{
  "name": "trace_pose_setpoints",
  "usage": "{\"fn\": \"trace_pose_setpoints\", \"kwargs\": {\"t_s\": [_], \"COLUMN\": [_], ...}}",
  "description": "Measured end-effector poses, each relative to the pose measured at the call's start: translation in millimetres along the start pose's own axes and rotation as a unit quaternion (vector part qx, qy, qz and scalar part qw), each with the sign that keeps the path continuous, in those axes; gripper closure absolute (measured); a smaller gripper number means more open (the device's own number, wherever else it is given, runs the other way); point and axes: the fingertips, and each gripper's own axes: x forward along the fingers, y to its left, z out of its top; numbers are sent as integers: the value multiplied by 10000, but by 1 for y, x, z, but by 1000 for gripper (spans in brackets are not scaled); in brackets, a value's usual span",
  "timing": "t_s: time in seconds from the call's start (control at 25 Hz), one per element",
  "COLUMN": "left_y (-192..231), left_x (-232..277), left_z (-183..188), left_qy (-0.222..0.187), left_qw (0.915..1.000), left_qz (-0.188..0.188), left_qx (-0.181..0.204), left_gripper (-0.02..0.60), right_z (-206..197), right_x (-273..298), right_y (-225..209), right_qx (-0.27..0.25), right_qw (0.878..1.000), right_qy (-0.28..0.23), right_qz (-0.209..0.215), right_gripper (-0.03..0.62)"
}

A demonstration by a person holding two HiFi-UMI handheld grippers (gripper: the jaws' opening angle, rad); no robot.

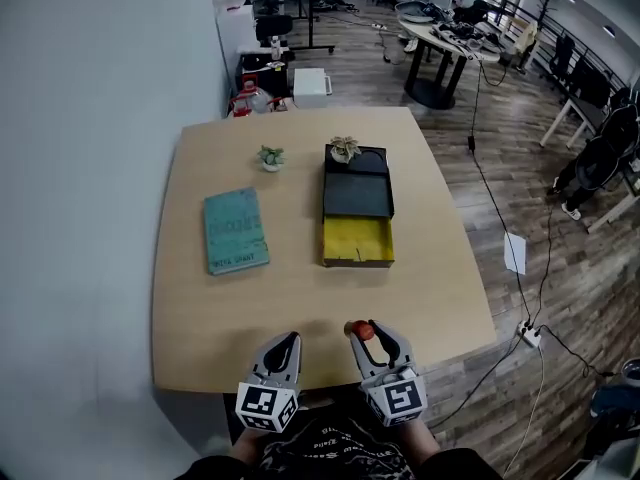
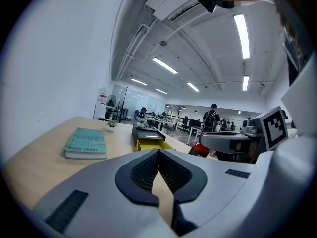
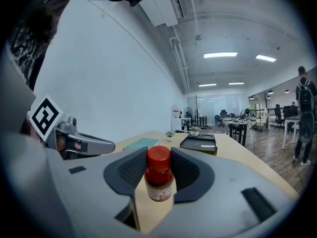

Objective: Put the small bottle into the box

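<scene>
**Head view, left to right.** A teal book lies flat at centre left of the wooden table. A small potted plant stands above and to the right of the book, apart from it. The box sits at frame centre. Its upper section is black and its lower section is open and yellow inside. A second potted plant stands at the upper left corner of the box.

At the lower edge of the frame, the left gripper and the right gripper sit side by side over the near table edge. Both point toward the box.

**Left gripper view.** The jaws of the left gripper meet at their tips with nothing between them. The book is at left, the box at centre, and the right gripper at right, with the red cap showing at its tip.

**Right gripper view.** The left gripper shows at the left of the frame. The right gripper is clamped on the small bottle. The bottle is upright, with its red cap level with the jaw tips and its labelled body between the pads. The box lies beyond it, well apart.

**Task object location.** The small bottle is in the right gripper at lower centre of the head view. It is over the near part of the table and outside the box.
</scene>
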Motion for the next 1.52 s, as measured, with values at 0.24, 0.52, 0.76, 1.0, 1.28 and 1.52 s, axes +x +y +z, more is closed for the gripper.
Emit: {"fn": "trace_pose_setpoints", "kwargs": {"t_s": [0.24, 0.52, 0.76, 1.0, 1.28, 1.52], "left_y": [-2, -7, -12, -17, -3, 4], "left_x": [49, 87, 104, 106, 107, 110], "left_z": [15, 23, 30, 33, 35, 36], "left_qy": [-29, -20, -98, -22, -1, 46], "left_qw": [9997, 9985, 9969, 9971, 9970, 9969], "left_qz": [240, 529, 740, 723, 725, 741], "left_qx": [-43, -123, -250, -245, -261, -260], "left_gripper": [577, 577, 577, 577, 577, 577], "right_z": [12, 33, 47, 54, 63, 70], "right_x": [34, 56, 70, 80, 97, 122], "right_y": [-48, -91, -113, -124, -128, -139], "right_qx": [-28, 9, -56, -62, -253, -363], "right_qw": [9998, 9989, 9981, 9987, 9988, 9981], "right_qy": [-2, -200, -198, -144, 12, -62], "right_qz": [211, 419, 585, 483, 417, 493], "right_gripper": [444, 444, 444, 444, 444, 444]}}
